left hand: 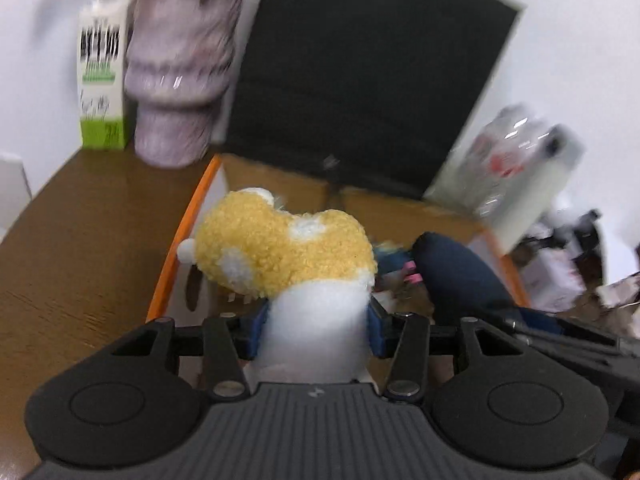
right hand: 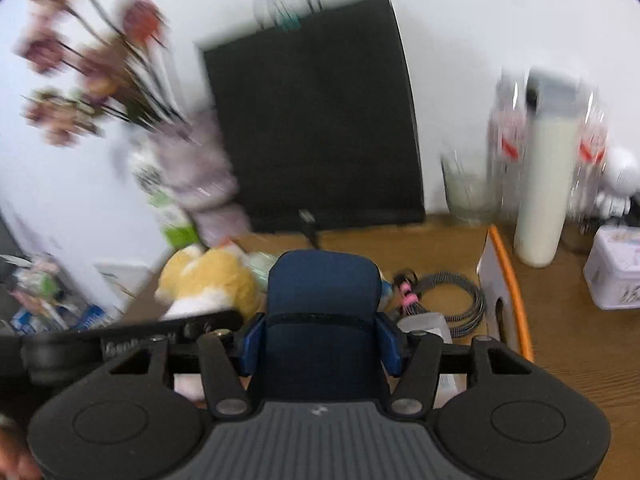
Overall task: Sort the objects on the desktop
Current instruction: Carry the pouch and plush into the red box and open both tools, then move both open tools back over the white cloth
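The plush toy point(left hand: 288, 252) is a soft, nubbly thing: curly yellow fleece with white patches on its rounded top, and a smooth white lower body. That white part sits squarely between the blue pads of the left gripper point(left hand: 316, 330), and the jaws are closed against its sides, holding the toy up above the box. In the right wrist view the same toy shows at the left, beside the other tool.

The pouch point(right hand: 324, 320) is dark navy fabric, rectangular with rounded upper corners and a stitched seam running across its face. It stands upright between the blue pads of the right gripper point(right hand: 320, 346), whose jaws press on both of its edges. In the left wrist view it appears as a dark rounded mass to the right of the toy.

Below both lies a cardboard box point(left hand: 188, 220) with an orange rim. Inside it lie a coiled, braided cable point(right hand: 456, 300) and something small and pink, too blurred to name.

The counter point(left hand: 80, 240) is brown wood grain. At its back stand a flat black monitor point(left hand: 360, 80), a ribbed lilac vase point(left hand: 180, 80) with dried flowers, a green and white carton point(left hand: 102, 80), a tall white bottle point(right hand: 544, 184) and a clear glass point(right hand: 468, 196).
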A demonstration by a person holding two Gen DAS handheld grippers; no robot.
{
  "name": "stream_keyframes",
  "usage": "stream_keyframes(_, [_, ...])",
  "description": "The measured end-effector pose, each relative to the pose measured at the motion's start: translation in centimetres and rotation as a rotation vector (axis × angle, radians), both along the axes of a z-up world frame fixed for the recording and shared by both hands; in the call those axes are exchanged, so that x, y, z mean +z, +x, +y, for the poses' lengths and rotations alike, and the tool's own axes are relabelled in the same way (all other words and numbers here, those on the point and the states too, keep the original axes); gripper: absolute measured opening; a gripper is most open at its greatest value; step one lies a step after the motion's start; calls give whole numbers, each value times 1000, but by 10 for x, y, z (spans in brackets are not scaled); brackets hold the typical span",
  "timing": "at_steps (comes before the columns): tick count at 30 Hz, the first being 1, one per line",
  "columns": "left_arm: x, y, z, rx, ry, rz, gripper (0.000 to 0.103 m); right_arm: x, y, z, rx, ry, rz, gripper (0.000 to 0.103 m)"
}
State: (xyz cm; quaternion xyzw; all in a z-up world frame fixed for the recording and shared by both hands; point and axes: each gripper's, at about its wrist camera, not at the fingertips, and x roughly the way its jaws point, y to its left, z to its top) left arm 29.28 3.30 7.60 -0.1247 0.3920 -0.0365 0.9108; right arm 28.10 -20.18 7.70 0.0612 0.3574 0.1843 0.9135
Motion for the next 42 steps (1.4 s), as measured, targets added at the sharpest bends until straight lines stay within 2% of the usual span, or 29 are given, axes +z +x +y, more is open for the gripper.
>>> stream_keyframes(2, [-17,7,3,23,25,24,50,-21,20,12,-16,-31,35,57])
stream_keyframes(5, [-30,16,8,24,10,65,55,-49,41,23,-50,-76,98,62])
stream_keyframes(7, [-23,14,9,-7,-12,42,69,-55,48,23,-87,-102,92,64])
stream_keyframes(8, [-17,11,8,-15,-15,22,72,-55,49,19,-95,-101,108,65])
stream_keyframes(10, [-1,6,8,-14,-15,-43,93,-47,46,7,-82,-45,123,65])
stream_keyframes(11, [6,5,9,-18,-7,-66,94,-40,44,1,-79,2,100,67])
stream_keyframes(12, [12,3,8,-30,5,-76,94,-33,41,-5,-84,32,75,73])
stream_keyframes(13, [19,1,7,-39,21,-79,94,-26,39,-10,-91,34,61,76])
stream_keyframes(14, [23,-1,7,-37,35,-78,94,-18,35,-14,-96,9,50,80])
stream_keyframes(18, [31,-12,9,-34,82,-21,96,-4,26,-27,-143,-135,37,81])
stream_keyframes(21, [37,-39,13,14,98,-18,98,-1,12,-38,-156,-182,57,81])
stream_keyframes(23, [38,-68,9,42,106,-54,101,1,-9,-47,-172,-187,44,82])
stream_keyframes(26, [31,-123,-8,-11,83,-110,103,-1,-57,-51,-149,-199,-20,85])
stream_keyframes(29, [14,-168,-19,-30,62,-115,103,-11,-109,-45,-106,-230,-78,86])
stream_keyframes(31, [4,-195,-26,-35,80,-121,103,-18,-144,-45,-75,-222,-100,86])
stream_keyframes(34, [-11,-234,-33,-26,96,-145,103,-32,-189,-49,-69,-191,-96,88])
stream_keyframes(39, [-48,-288,-36,-97,150,-154,103,-61,-254,-60,-75,-127,-87,88])
stream_keyframes(42, [-64,-313,-31,-75,134,-169,103,-79,-281,-66,-74,-80,-60,88])
